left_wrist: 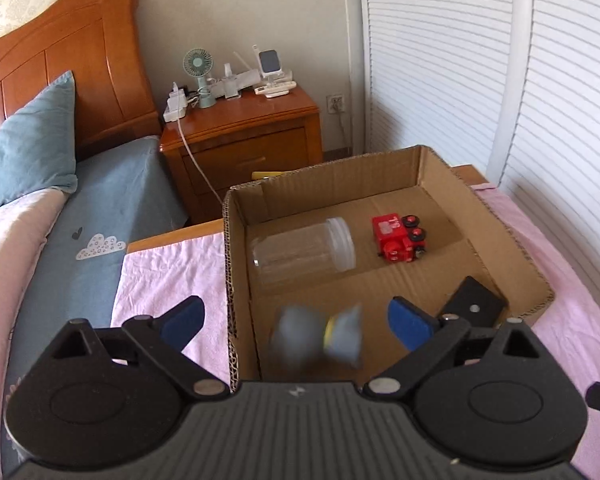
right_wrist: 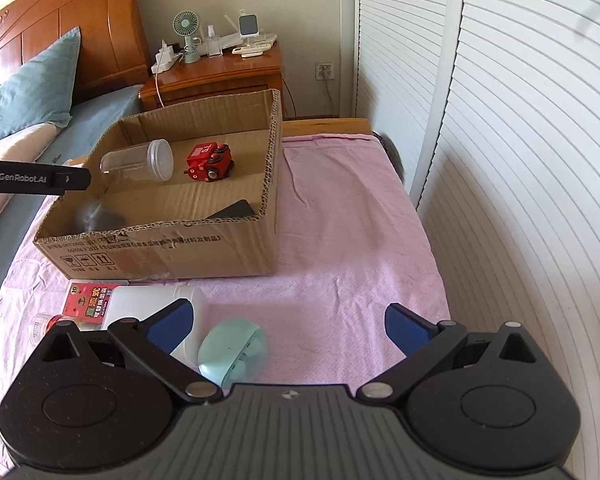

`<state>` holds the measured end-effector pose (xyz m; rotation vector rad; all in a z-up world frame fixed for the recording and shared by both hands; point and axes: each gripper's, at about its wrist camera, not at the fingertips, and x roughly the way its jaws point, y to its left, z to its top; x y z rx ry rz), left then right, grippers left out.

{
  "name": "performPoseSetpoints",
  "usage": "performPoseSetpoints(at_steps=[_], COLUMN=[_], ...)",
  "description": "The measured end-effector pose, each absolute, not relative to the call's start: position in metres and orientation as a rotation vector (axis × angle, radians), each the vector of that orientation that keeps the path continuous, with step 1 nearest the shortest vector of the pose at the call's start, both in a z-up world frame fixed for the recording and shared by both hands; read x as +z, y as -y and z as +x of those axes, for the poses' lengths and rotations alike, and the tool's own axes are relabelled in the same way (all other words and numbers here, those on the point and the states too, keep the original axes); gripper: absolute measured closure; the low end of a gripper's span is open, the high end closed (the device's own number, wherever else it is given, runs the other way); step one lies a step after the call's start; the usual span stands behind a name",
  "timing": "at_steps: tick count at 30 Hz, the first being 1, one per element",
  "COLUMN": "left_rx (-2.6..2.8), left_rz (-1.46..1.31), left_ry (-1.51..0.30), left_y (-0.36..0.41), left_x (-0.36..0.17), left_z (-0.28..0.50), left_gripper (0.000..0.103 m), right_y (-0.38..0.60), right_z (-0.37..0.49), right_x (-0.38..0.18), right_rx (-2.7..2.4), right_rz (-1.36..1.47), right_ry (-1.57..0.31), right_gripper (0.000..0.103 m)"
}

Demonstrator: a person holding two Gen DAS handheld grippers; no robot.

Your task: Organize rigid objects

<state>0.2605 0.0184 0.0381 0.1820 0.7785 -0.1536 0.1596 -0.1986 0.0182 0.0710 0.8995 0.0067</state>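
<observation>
Two grippers, both mine, jaws spread wide, nothing gripped. Left gripper (left_wrist: 296, 322) above open brown cardboard box (left_wrist: 512, 252); blurred grey-blue object with yellow band (left_wrist: 318, 332) between fingers, untouched, at box's near edge. Clear plastic jar (left_wrist: 304, 252) on its side mid-box; red toy train (left_wrist: 398, 238) beside it. Right gripper (right_wrist: 286, 328) over pink sheet (right_wrist: 340, 240); mint-green oval case (right_wrist: 234, 354) near left finger.

Brown cardboard box (right_wrist: 220, 236); red toy train (right_wrist: 209, 162), black wheels; clear jar (right_wrist: 138, 162); pink cloth (right_wrist: 340, 240); mint case (right_wrist: 234, 350) near; blue pillow (left_wrist: 24, 148) far left.
</observation>
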Motion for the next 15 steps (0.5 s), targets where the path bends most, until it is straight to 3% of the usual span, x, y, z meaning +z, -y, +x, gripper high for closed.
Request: performPoseSetpoints(at_steps=[15], left_rx=[-0.117], left_rz=[0.124], left_ry=[-0.780], left_y=[-0.041], left_x=[0.051], left_z=[0.177], left_gripper=[0.004], right_y=[0.187], right_z=[0.145], right_x=[0.017], right_rx=[0.035], right_rz=[0.045], right_ry=[-0.899], right_gripper=[0.000])
